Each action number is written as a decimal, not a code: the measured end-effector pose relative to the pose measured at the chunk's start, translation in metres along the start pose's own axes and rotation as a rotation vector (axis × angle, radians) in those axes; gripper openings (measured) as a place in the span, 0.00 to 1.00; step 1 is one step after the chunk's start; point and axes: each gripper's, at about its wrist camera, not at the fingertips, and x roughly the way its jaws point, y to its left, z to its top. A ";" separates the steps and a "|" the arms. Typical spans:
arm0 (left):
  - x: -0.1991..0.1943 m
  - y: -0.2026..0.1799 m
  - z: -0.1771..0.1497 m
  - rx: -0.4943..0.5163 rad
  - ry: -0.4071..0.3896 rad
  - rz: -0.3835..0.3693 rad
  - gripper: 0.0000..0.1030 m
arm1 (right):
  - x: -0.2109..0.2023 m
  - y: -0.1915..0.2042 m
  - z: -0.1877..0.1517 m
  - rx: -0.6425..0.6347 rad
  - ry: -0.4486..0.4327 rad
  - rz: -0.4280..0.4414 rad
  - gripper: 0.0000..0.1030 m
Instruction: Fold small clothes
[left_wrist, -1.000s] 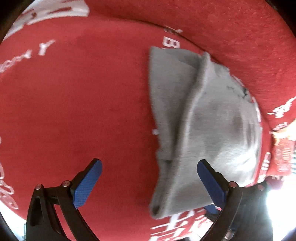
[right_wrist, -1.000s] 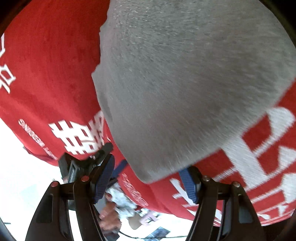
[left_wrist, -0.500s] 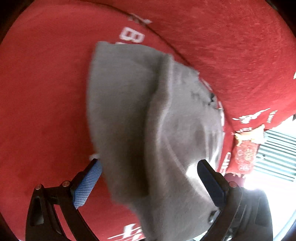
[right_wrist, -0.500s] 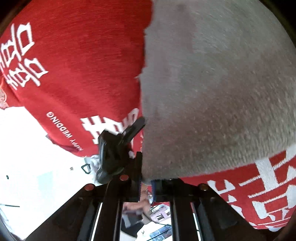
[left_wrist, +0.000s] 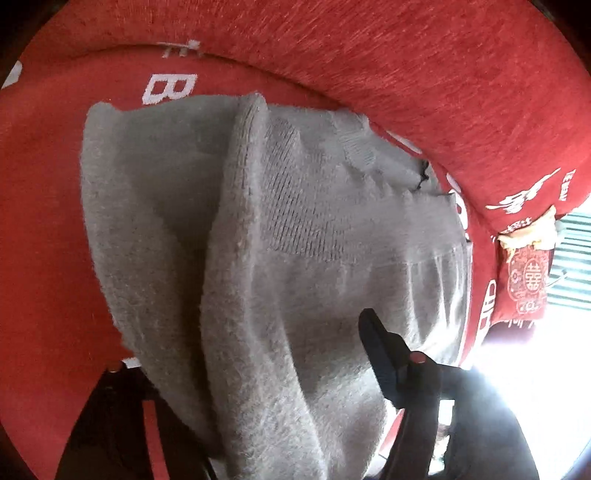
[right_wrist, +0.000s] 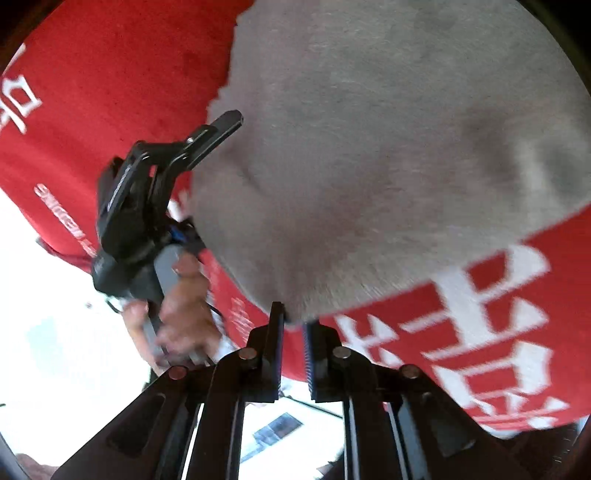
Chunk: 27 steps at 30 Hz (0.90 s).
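Observation:
A grey knitted garment lies partly folded on a red cloth with white print. It fills the middle of the left wrist view and drapes over my left gripper, hiding the left finger; the right finger shows on top of the knit. The right wrist view shows the same grey garment from its near edge. My right gripper is shut on that edge. The left gripper also shows there, at the garment's left edge, held by a hand.
A raised red cushion or backrest curves along the far side. A red tasselled ornament hangs at the right edge. Beyond the cloth's near edge a bright white floor shows.
My right gripper closed on the garment's near edge. My left gripper moved in under the garment's left edge, and its fingers drew closer together with the knit between them.

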 end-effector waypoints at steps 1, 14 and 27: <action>0.000 0.000 -0.001 -0.001 -0.004 0.007 0.67 | -0.013 0.003 0.003 -0.033 -0.012 -0.042 0.23; 0.000 -0.023 -0.009 0.058 -0.060 0.216 0.32 | -0.078 0.048 0.091 -0.273 -0.297 -0.373 0.06; -0.042 -0.098 -0.013 0.125 -0.182 0.160 0.17 | -0.056 0.025 0.119 -0.334 -0.175 -0.383 0.02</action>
